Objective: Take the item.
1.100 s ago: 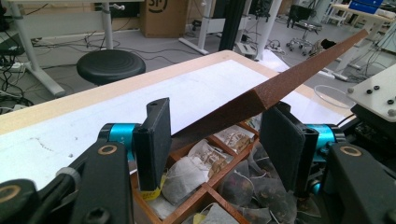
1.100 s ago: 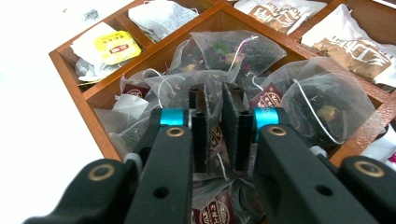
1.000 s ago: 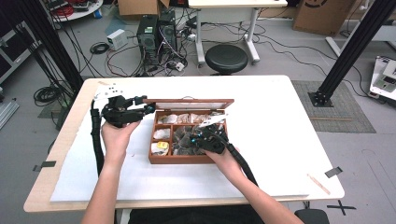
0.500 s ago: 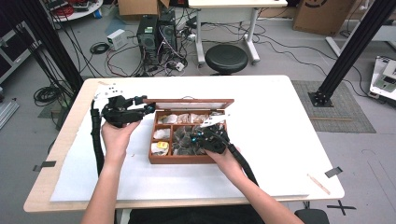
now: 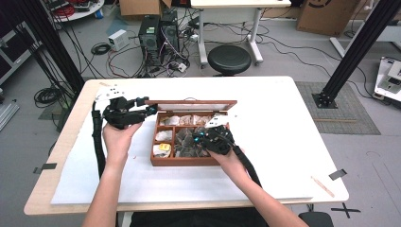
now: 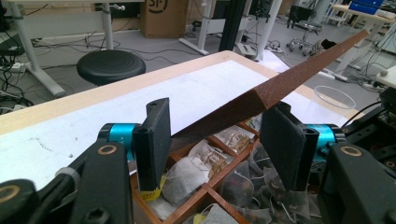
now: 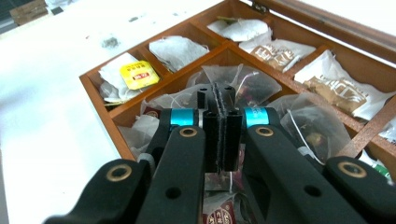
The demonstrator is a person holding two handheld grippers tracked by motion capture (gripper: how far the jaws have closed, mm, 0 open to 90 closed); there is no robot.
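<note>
High view: wooden tea box [image 5: 189, 161] near the middle of the white table [image 5: 293, 142], lid [image 5: 191, 102] raised at its far side. Left gripper [image 5: 150, 109] at the lid's left end. Right gripper [image 5: 201, 138] low over the box's middle compartments, among tea bags [image 5: 187, 138]; a grip is hard to make out here.

Left gripper view: jaws partly apart, one to each side of the lid [image 6: 280, 88], whose edge runs up to the right. The right pad appears to touch it; the left stands clear. Compartments with tea bags [image 6: 191, 175] lie below.

Right gripper view: right gripper [image 7: 219, 100] with jaws pressed together, apparently pinching a tea-bag string. A yellow-tagged bag [image 7: 135, 74] sits in a corner compartment of the tea box [image 7: 100, 100].
</note>
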